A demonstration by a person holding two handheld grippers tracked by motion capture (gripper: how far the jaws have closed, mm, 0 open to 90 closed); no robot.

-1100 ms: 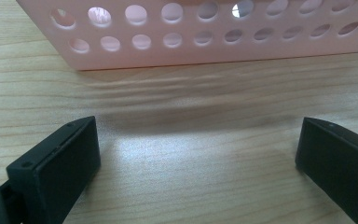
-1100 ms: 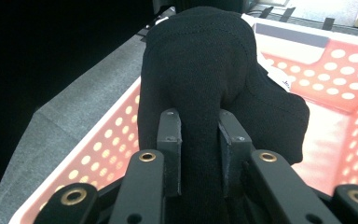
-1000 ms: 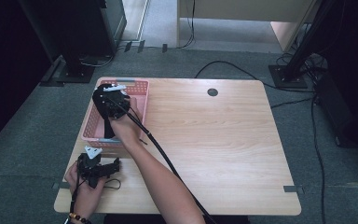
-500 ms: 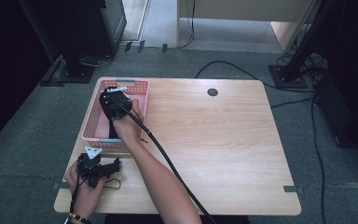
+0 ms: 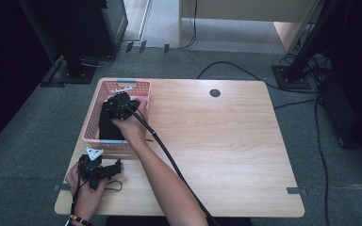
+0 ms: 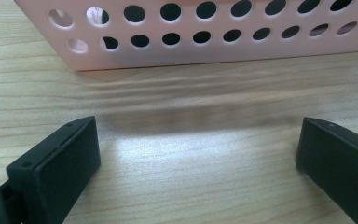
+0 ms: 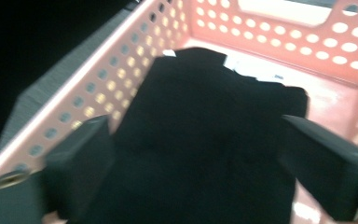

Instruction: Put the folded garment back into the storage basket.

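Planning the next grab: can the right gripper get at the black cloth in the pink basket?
Probably yes: the right gripper hangs open directly over the black cloth inside the pink basket, nothing between.

A black folded cloth (image 7: 205, 135) lies flat inside the pink perforated basket (image 5: 94, 113), which stands at the table's far left corner and it covers most of the basket's floor.

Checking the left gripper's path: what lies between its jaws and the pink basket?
Bare wooden table only, in the left gripper view, up to the pink basket.
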